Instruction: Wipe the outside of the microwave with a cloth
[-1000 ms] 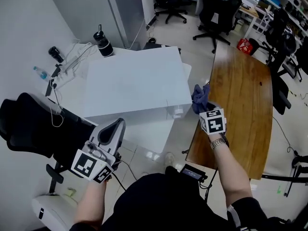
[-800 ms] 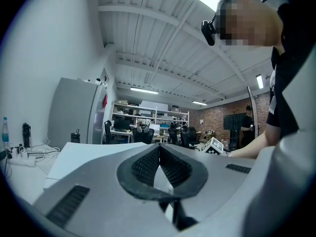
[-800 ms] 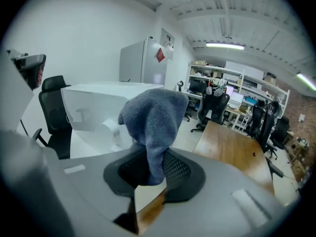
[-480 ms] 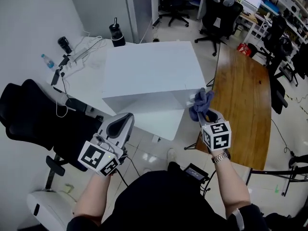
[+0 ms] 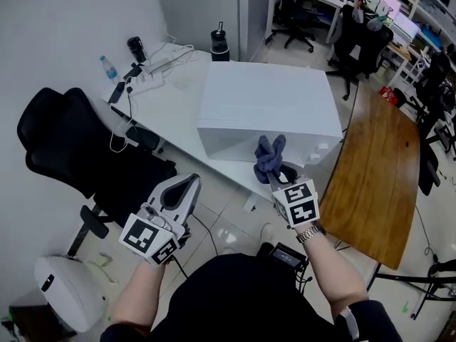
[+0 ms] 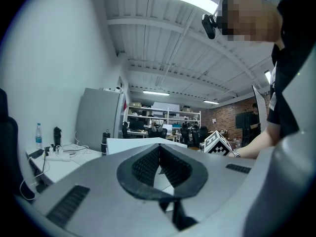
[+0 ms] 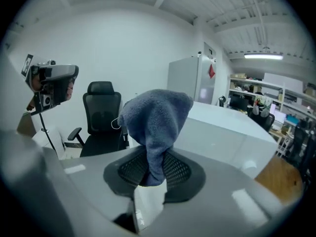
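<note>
- The right gripper (image 5: 275,174) (image 7: 150,171) has its jaws clamped on the lower end of a cloth (image 5: 269,155) (image 7: 156,116). The ribbed pads press on the fabric from both sides.
- The cloth is dark blue-grey and fleecy. It is bunched into a rumpled wad that stands up out of the jaws, and two soft peaks show in the head view.
- The cloth sits in front of the microwave's (image 5: 265,104) (image 7: 229,128) near face, close to its lower right corner. Whether it touches that face cannot be told.
- The left gripper (image 5: 187,184) (image 6: 159,163) is fully closed, pad against pad, with nothing between the jaws. It is held in front of the microwave and to its left, well apart from it, over the floor.
- The microwave is a plain white box with a flat, bare top. No door or controls can be made out from here.
- It stands on a white table (image 5: 173,102), which runs out to the microwave's left.
- On the table's far left part lie a white power strip (image 5: 147,81) with trailing cables, a small water bottle (image 5: 108,68) and a dark flask (image 5: 135,48).
- Another black bottle (image 5: 219,40) stands just behind the microwave's far left corner.
- A black office chair (image 5: 75,148) stands left of the microwave, beside the table.
- A brown wooden table (image 5: 377,184) lies to the microwave's right.
- The floor (image 5: 222,216) in front of the microwave is pale tile.
- Behind the microwave stands a grey cabinet (image 5: 254,6) (image 6: 98,118), and beyond it are more black chairs (image 5: 360,38), desks and shelves.
</note>
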### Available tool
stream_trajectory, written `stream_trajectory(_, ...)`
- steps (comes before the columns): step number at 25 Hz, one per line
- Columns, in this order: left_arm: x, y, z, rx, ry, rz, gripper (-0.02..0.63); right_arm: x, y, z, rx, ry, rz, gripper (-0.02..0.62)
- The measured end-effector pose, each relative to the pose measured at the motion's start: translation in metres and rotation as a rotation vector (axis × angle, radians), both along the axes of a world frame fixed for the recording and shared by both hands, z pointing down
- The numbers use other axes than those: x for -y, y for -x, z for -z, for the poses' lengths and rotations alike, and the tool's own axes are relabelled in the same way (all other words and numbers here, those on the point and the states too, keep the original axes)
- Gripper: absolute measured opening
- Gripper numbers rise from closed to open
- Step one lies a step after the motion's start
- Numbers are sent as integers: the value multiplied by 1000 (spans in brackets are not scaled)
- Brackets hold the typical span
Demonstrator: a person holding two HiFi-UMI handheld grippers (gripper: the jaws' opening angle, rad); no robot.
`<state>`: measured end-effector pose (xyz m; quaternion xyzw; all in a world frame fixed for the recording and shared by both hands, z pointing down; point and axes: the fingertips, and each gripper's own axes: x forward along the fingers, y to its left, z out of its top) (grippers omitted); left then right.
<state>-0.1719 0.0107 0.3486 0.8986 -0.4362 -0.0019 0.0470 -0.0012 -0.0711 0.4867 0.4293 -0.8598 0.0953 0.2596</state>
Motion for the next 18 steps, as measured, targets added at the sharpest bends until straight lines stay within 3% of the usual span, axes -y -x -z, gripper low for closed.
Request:
stream_trajectory(11,-36,86,0,23,11,185,5,18,138,-32,-48,26,208,81)
stream_trajectory(18,-52,134,-5,26,32,302,5,46,178,-67,-34,131,190,81)
